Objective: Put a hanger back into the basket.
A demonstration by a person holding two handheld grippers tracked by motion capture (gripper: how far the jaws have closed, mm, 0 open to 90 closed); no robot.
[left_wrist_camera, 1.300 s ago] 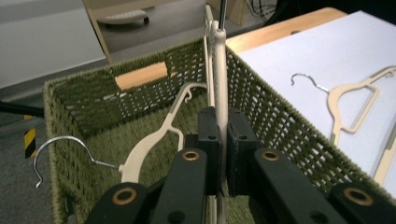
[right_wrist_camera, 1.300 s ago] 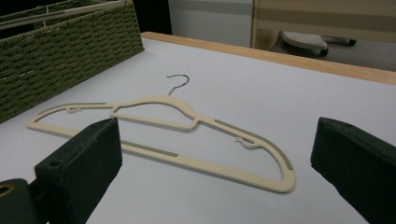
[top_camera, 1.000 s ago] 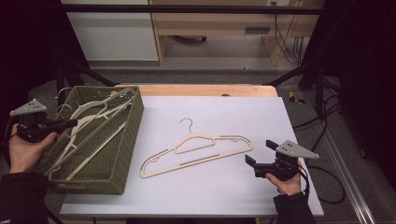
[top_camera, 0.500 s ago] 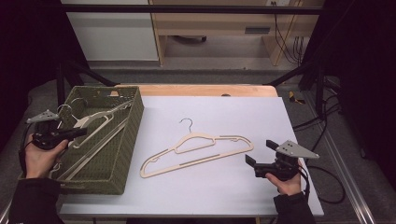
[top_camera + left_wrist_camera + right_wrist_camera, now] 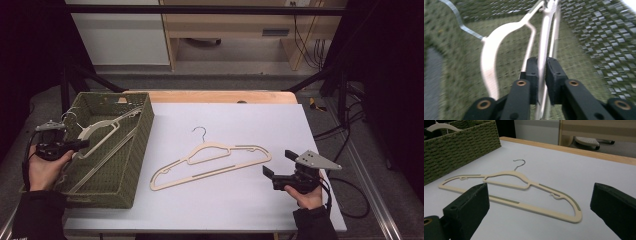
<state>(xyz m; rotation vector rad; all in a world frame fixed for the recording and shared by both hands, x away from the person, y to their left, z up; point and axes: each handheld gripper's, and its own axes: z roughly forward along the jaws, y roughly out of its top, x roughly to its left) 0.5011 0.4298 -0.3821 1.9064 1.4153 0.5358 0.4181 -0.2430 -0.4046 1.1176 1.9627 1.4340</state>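
High view showed a cream hanger [image 5: 102, 131] lying tilted in the green woven basket [image 5: 131, 165] at the left end of the table, its metal hook [image 5: 69, 116] toward the far left corner of the basket. In the left gripper view the left gripper [image 5: 542, 65] had its jaws nearly together on either side of the hanger's thin bar [image 5: 545, 45]; they had just been easing apart, and I could not tell whether the pads were touching the bar. A hand [image 5: 44, 167] held that gripper over the basket's left rim. A second hanger [image 5: 210, 160] lay flat on the white table [image 5: 280, 120], well apart from the basket. Near and to the right of it, the right gripper [image 5: 272, 167] stood with its jaws wide and nothing between them, pointing toward the second hanger.
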